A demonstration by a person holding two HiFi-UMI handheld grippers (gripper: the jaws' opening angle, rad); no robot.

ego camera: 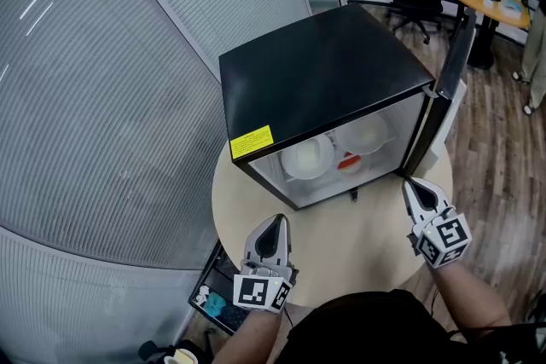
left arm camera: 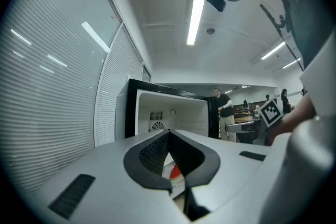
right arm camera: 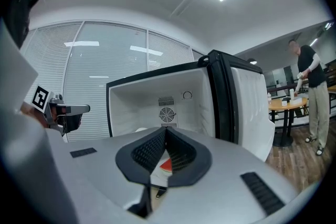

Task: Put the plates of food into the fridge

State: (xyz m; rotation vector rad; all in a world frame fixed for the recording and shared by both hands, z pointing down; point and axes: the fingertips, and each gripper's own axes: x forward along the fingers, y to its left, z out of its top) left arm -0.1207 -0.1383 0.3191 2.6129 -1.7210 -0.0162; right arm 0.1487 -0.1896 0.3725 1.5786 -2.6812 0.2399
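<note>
Two white plates (ego camera: 307, 158) of food are sitting inside the black fridge (ego camera: 324, 72), which is standing on a round table (ego camera: 358, 247) with its door (ego camera: 445, 89) hanging open on the right. The left gripper (ego camera: 278, 222) and right gripper (ego camera: 410, 183) are hovering over the table's near side, each with its fingers pressed together and holding nothing.

left gripper (ego camera: 278, 220): silver-grey tapered shell, black ribbed pads (left arm camera: 152, 155), black-and-white square-marker cube (ego camera: 260, 292) at 6 o'clock | right gripper (ego camera: 409, 182): alike, cube at 5 o'clock | worn: black top (ego camera: 363, 324)
</note>
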